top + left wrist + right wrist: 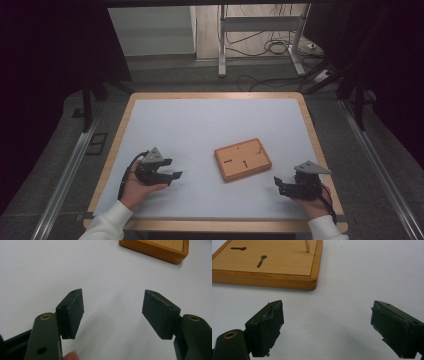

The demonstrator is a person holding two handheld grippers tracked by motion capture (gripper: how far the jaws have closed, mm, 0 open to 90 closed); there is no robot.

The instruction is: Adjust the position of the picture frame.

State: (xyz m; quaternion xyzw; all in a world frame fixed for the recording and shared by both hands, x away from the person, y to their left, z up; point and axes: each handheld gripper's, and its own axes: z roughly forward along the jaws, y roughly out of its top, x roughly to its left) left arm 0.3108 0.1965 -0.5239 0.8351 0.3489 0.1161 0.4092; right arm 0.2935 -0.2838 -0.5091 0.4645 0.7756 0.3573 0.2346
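Flanking wooden board (243, 159): left gripper (173, 168), right gripper (278, 185), both agape, empty.

The right gripper (325, 325) holds its jaws wide apart over the white table (367, 275); nothing between them. A wooden board (279, 265) with keyhole slots lies ahead, left.

**A board on a white-topped table**

The table (125, 120) has a pale wooden rim around a white surface. A flat wooden board (243, 159) lies directly on it, turned slightly askew. The board's face carries dark keyhole-like slots and what may be a thin upright pin.
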